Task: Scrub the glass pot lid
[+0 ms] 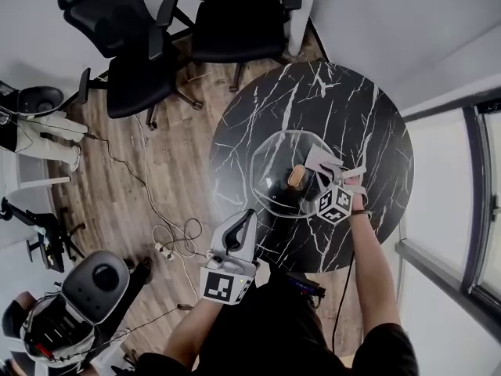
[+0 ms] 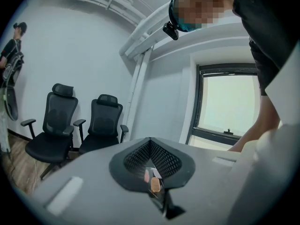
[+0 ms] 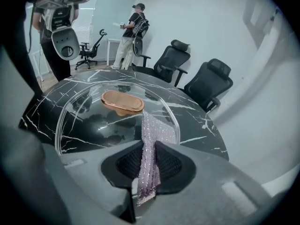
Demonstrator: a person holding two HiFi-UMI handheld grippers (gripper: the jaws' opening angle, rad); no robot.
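The glass pot lid [image 1: 275, 180] lies flat on the round black marble table [image 1: 368, 124], its copper-coloured handle [image 1: 297, 177] on top. My right gripper [image 1: 317, 171] hangs over the lid's right side, shut on a sparkly lilac scrub cloth [image 3: 151, 158]. In the right gripper view the cloth's free end drapes onto the lid [image 3: 93, 121] near its rim, beside the handle [image 3: 122, 101]. My left gripper [image 1: 244, 219] is held off the table's near-left edge, tilted upward and away from the lid. It [image 2: 150, 146] is shut with nothing held.
Two black office chairs [image 1: 133, 61] [image 1: 235, 22] stand beyond the table on the wooden floor. Cables [image 1: 168, 237] trail across the floor at left. A window frame [image 1: 470, 194] runs along the right. A person [image 3: 131, 27] stands at the far wall.
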